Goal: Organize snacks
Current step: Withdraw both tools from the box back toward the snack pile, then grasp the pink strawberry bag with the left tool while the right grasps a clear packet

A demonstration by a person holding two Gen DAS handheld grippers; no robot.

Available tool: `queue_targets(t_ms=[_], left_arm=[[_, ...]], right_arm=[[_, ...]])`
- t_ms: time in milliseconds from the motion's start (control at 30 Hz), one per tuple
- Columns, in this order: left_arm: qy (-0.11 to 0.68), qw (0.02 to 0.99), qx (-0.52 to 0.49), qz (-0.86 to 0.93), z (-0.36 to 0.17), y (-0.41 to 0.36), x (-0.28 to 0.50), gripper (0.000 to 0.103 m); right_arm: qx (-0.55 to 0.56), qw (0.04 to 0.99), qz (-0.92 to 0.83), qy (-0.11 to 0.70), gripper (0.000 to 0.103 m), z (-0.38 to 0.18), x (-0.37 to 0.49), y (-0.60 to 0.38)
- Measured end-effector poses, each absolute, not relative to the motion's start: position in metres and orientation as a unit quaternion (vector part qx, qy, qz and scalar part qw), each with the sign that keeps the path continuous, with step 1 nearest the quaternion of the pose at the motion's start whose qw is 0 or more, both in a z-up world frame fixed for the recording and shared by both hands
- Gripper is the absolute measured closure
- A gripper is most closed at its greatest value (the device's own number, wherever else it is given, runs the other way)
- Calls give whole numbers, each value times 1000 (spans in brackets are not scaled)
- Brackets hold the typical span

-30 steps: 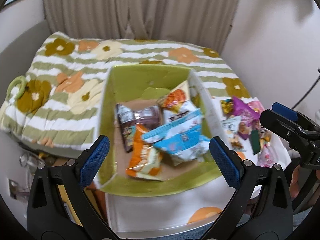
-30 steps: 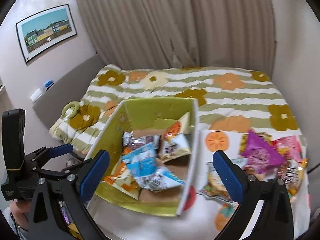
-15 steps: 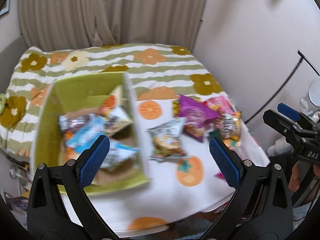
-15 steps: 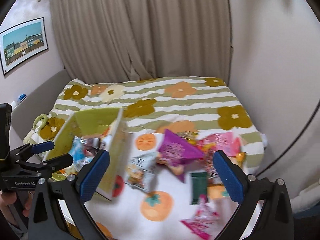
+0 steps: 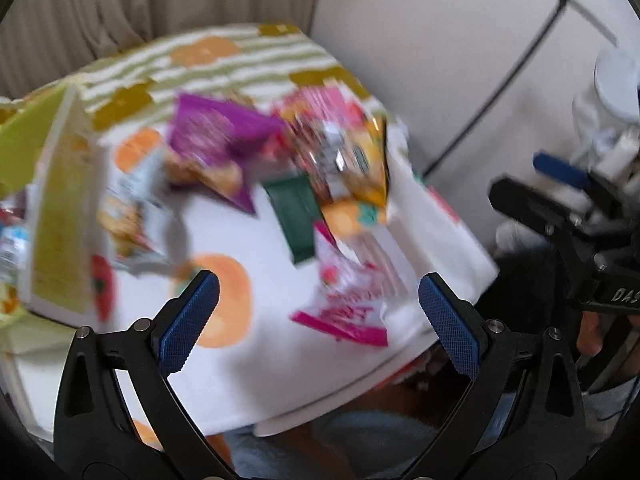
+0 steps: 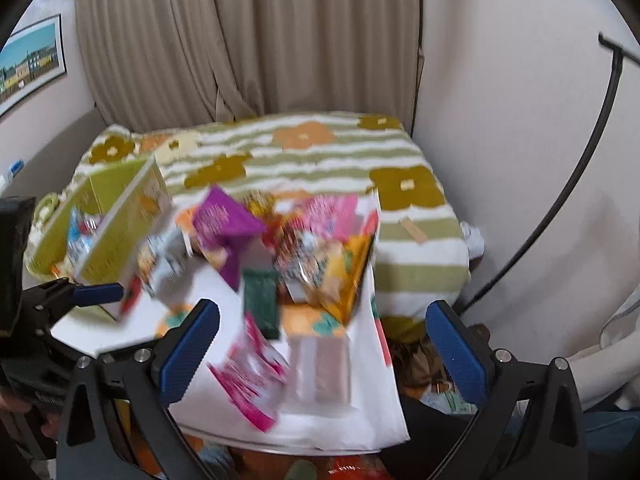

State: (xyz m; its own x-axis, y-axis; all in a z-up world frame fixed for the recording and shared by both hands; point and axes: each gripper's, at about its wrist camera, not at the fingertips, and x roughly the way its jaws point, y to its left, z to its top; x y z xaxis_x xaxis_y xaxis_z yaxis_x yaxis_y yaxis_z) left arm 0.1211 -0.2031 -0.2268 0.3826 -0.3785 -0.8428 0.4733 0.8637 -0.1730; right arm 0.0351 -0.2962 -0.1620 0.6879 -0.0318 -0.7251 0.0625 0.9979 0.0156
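Lying beyond the left gripper's (image 5: 319,312) spread jaws, seemingly untouched: pink packet (image 5: 352,300).

snack packets (image 5: 328,168) motion-blurred, green box (image 5: 24,216) cut off

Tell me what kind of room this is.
Most likely a bedroom at home: a bed with a flowered, striped blanket, long beige curtains behind it, and a framed picture on the wall.

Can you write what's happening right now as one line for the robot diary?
left hand-held gripper: open, empty | right hand-held gripper: open, empty | loose snacks on cloth | green box: partly filled
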Motion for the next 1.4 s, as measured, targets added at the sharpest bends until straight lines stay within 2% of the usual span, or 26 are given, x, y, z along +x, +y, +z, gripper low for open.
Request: queue_targets(t_ms=[167,467,533,700,833,1067,1400], left_arm=[[509,820,52,-256,-280,-228,121,4],[521,816,49,-246,-330,-245,138,4],[523,815,46,-247,-336,-245,138,7],[519,816,55,-250,-341,-243,133,30],[521,816,51,-244,-339,-235,135,43],[527,815,62,-232,-337,-223,139,47],[537,813,65,-218,-337,-209,142,48]], right_arm=[[5,914,-19,406,0,-202,32,-305],[-5,910,-6,414,3,-249,46,-304],[-8,909,-2,417,5,-256,48,-302],[-7,906,11,422,14,-268,51,-298],[-7,904,14,426,17,-275,54,-294],[8,897,15,442,19,-284,61,-294],[10,875,14,484,19,-300,72,-291]])
